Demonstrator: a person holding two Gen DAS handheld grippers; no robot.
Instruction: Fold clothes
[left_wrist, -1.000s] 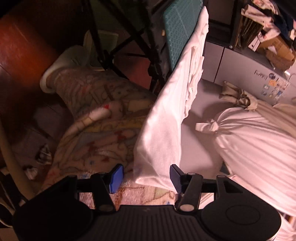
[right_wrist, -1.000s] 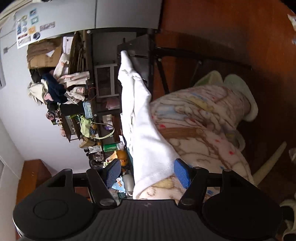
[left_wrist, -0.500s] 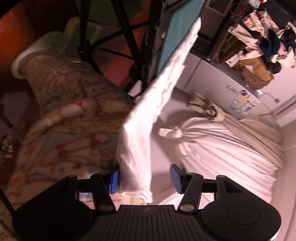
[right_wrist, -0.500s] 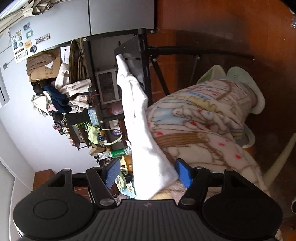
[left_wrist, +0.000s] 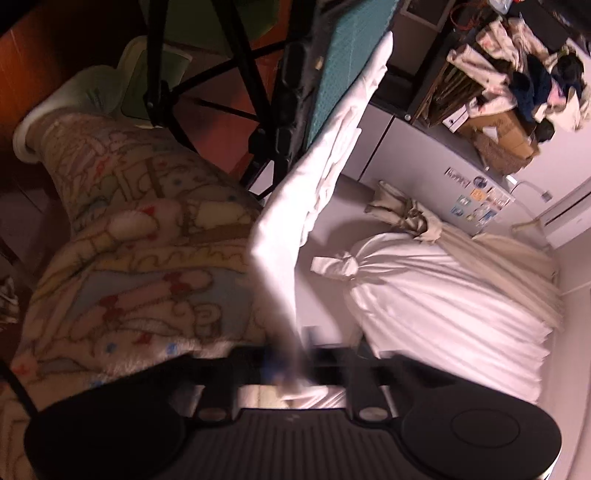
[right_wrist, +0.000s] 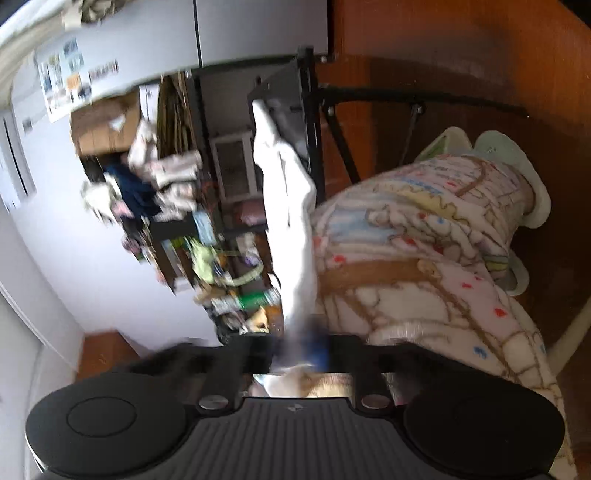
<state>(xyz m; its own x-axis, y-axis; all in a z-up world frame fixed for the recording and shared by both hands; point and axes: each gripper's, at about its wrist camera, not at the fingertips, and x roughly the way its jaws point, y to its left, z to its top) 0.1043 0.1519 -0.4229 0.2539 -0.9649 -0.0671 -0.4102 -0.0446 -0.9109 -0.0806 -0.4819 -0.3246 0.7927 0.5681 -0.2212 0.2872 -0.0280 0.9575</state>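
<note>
White garment (left_wrist: 325, 162) hangs over table edge (left_wrist: 343, 55), near end pinched in left gripper (left_wrist: 291, 363) and right gripper (right_wrist: 301, 349), jaws just closing. No fold made; all folding remains.

- The left gripper (left_wrist: 291, 363) fingertips are smeared by motion blur where they have just closed on the white garment (left_wrist: 325, 162); its pinched edge cannot be made out
- The right gripper (right_wrist: 301, 349) is blurred the same way, having just closed on the garment's other end
- The shelf clutter (right_wrist: 155, 192) is too smeared to identify
- The person's patterned fleece legs (left_wrist: 140, 251) are cut off by the frame edge
</note>
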